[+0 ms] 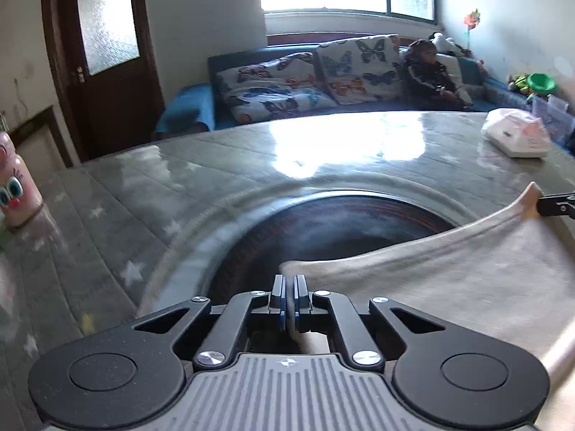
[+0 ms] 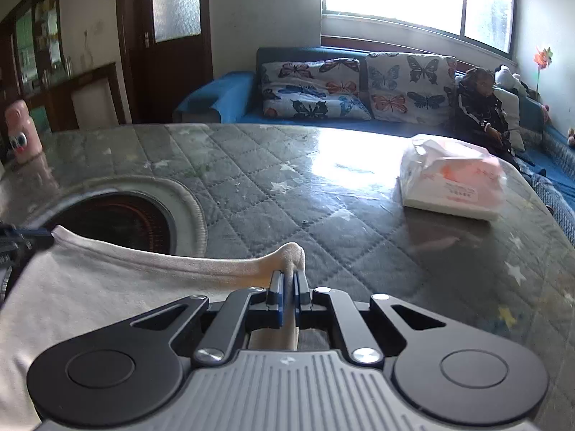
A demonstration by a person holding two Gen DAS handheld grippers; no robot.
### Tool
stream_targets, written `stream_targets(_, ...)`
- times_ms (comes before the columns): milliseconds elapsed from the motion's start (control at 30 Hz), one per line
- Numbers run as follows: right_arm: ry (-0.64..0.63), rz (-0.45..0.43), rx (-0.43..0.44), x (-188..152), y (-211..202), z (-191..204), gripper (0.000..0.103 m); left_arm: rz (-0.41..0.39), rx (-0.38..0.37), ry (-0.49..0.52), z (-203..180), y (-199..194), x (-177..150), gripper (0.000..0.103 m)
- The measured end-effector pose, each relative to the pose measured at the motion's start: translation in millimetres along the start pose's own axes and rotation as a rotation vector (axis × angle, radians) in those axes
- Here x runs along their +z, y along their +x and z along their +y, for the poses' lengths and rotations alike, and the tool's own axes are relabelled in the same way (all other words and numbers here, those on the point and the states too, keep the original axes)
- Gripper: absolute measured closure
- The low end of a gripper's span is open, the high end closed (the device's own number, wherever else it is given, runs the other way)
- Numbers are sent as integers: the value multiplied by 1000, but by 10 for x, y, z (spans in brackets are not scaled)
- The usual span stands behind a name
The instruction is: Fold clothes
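A pale beige garment [image 1: 449, 280] is stretched between the two grippers above the table. My left gripper [image 1: 289, 282] is shut on the garment's left corner, with cloth pinched between the blue pads. The right gripper [image 1: 555, 205] shows at the right edge of the left wrist view, clamped on the other corner. In the right wrist view my right gripper [image 2: 289, 278] is shut on a bunched corner of the garment [image 2: 107, 287], and the left gripper [image 2: 21, 239] pinches the far corner at the left edge. The upper hem sags in a curve between them.
The table [image 2: 287, 194] has a quilted grey star-pattern cover under clear plastic and a round dark opening [image 2: 122, 219] in its middle. A white plastic bag [image 2: 452, 186] lies at right. A pink bottle [image 2: 23, 136] stands at left. A person [image 2: 481, 104] sits on the blue sofa behind.
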State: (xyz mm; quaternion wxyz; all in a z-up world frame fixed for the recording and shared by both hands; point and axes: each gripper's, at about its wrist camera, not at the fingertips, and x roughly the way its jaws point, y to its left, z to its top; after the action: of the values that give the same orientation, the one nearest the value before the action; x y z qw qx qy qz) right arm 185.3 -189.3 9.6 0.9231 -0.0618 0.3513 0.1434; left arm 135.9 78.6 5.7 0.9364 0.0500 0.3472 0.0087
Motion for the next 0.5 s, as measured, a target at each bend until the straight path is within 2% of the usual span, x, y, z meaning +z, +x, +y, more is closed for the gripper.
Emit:
stream_targets(67, -6, 14, -2, 12, 100, 2, 97, 3, 6, 0, 49, 56, 29, 98)
stream_targets(267, 2, 5, -2, 25, 59, -63, 88, 32, 15, -8, 74, 61, 16, 97)
stream_targets(333, 8, 6, 19, 17, -59, -62, 86, 23, -10, -6, 28, -16, 24, 97)
stream_targets(500, -105, -4, 113, -142, -513, 156, 86, 5, -120, 19, -234, -241, 48, 95)
